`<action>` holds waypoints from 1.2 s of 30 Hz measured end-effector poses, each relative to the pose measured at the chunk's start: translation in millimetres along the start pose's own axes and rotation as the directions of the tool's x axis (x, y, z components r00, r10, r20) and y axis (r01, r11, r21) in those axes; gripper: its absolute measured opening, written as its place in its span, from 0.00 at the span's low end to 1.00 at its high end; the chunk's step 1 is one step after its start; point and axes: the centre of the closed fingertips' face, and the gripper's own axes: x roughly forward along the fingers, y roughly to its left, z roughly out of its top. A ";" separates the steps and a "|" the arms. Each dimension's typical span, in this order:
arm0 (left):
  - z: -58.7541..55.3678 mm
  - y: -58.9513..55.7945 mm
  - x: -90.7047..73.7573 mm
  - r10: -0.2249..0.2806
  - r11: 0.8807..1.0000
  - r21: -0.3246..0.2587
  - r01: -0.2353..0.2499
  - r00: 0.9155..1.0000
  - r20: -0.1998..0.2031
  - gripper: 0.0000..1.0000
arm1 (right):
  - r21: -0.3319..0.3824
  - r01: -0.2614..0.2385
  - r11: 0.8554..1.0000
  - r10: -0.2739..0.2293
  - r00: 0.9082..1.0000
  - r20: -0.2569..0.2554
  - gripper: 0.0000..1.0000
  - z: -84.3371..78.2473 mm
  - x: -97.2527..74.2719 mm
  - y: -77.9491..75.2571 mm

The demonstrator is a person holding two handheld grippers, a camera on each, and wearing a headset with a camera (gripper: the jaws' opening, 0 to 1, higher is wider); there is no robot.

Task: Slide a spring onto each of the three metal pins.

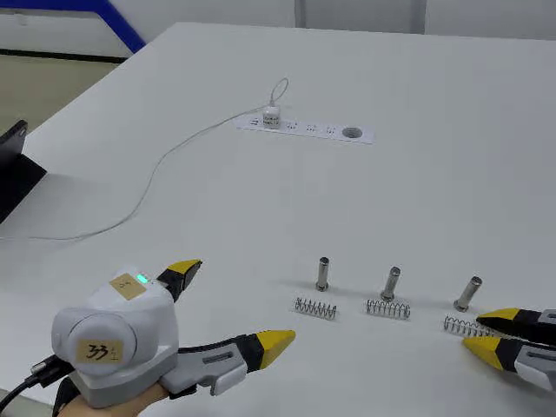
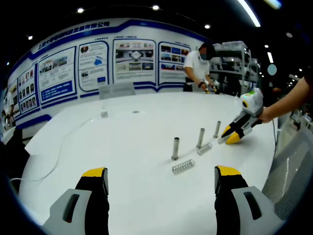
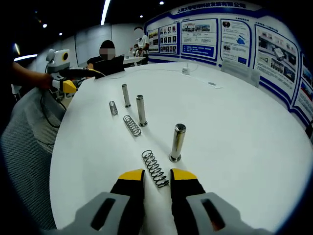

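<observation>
Barely parted, right gripper (image 3: 157, 173) fingers (image 3: 131, 177) flank spring (image 3: 154, 167) — perhaps touching.

Bright, even overhead light, faint shadows on the table (image 1: 391, 69), fisheye bending toward both gripper views' edges.

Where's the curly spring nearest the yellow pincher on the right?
Head view, far right: the spring lies flat just in front of the rightmost pin, its end between the tips of the right hand-held gripper.
</observation>
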 end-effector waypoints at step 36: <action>0.6 -4.7 0.5 -0.019 0.999 0.029 0.019 1.000 -0.002 0.91 | -0.003 -0.024 1.000 0.024 1.000 -0.007 0.10 3.0 -15.8 12.3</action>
